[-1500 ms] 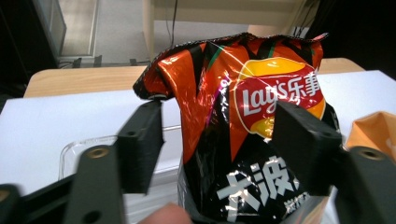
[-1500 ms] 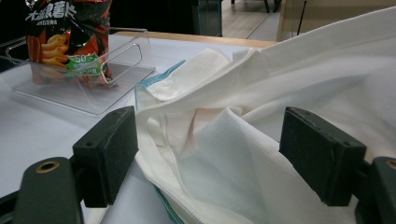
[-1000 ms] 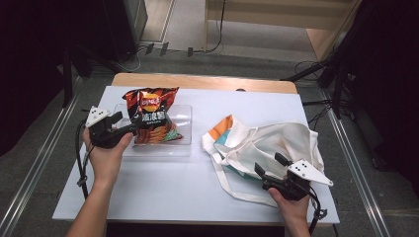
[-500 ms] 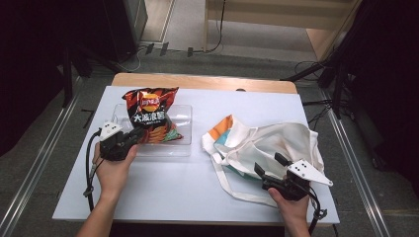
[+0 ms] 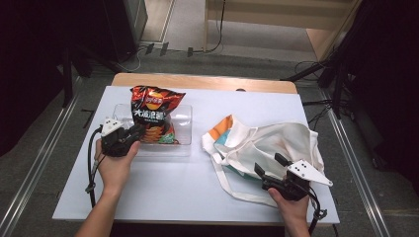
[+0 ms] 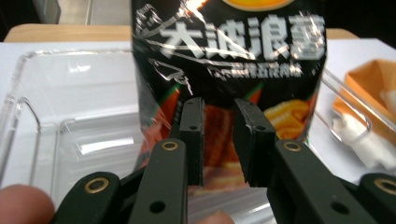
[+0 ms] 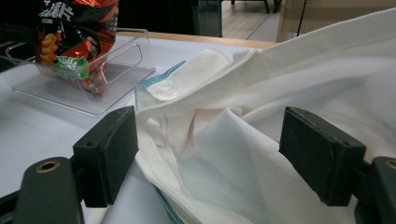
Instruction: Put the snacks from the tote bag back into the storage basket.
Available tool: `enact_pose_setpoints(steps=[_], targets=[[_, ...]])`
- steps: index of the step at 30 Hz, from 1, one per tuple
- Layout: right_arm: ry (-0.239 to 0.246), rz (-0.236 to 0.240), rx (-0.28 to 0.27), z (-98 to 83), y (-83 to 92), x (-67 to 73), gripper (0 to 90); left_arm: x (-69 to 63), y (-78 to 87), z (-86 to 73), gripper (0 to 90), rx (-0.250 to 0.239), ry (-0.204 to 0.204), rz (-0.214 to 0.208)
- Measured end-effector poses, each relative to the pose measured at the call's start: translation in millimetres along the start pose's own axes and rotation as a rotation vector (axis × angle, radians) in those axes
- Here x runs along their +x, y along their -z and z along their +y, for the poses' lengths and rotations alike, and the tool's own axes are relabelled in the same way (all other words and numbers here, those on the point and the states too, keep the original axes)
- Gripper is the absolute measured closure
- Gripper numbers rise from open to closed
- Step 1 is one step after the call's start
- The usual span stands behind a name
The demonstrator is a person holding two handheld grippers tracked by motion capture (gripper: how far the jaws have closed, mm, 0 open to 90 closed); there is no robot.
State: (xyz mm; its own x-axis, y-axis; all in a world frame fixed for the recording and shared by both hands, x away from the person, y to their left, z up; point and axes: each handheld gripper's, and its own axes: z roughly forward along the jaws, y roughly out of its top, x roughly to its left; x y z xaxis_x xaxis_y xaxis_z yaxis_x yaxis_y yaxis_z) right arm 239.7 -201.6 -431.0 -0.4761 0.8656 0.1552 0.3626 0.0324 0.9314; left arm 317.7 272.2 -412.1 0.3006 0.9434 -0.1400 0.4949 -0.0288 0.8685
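the chip bag (image 6: 224, 70) i'm facing carries large white chinese characters, 大波浪薯, across its dark front, with a line of smaller characters beneath, too fine to read. i can read no other lettering.

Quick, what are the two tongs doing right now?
Left tongs: narrowed on the chip bag, jaws just reopening slightly.
Right tongs: open wide, with the white tote bag cloth between the jaws.
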Motion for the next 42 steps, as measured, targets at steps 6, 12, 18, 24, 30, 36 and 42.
enact_pose_setpoints(steps=[6,12,18,24,30,36,42], targets=[[0.003,0.000,-0.002,0.3,-0.8,0.7,20.0,-7.0,-4.3,-6.3,75.9,0.032,0.010,-0.073],[-0.001,0.004,0.002,0.2,-1.9,1.7,20.0,-25.7,-15.3,-10.3,75.6,0.053,0.005,-0.120],[0.001,0.000,-0.002,0.0,-0.8,0.3,20.0,-33.9,-24.9,-11.0,77.3,0.049,0.023,-0.123],[-0.001,-0.001,0.001,-0.2,-0.6,-0.3,20.0,-36.6,-29.9,-9.4,81.4,0.046,0.040,-0.112],[0.000,0.004,0.003,0.1,-2.4,1.4,20.0,-42.5,-32.5,-8.2,84.8,0.051,0.033,-0.125],[-0.001,0.002,0.003,-0.2,-1.8,0.1,20.0,-44.1,-24.4,-5.8,79.0,0.007,0.033,-0.137],[-0.005,-0.002,-0.002,-0.2,-0.4,-1.2,19.9,-42.4,-9.7,-9.0,61.8,-0.030,0.007,-0.121]])
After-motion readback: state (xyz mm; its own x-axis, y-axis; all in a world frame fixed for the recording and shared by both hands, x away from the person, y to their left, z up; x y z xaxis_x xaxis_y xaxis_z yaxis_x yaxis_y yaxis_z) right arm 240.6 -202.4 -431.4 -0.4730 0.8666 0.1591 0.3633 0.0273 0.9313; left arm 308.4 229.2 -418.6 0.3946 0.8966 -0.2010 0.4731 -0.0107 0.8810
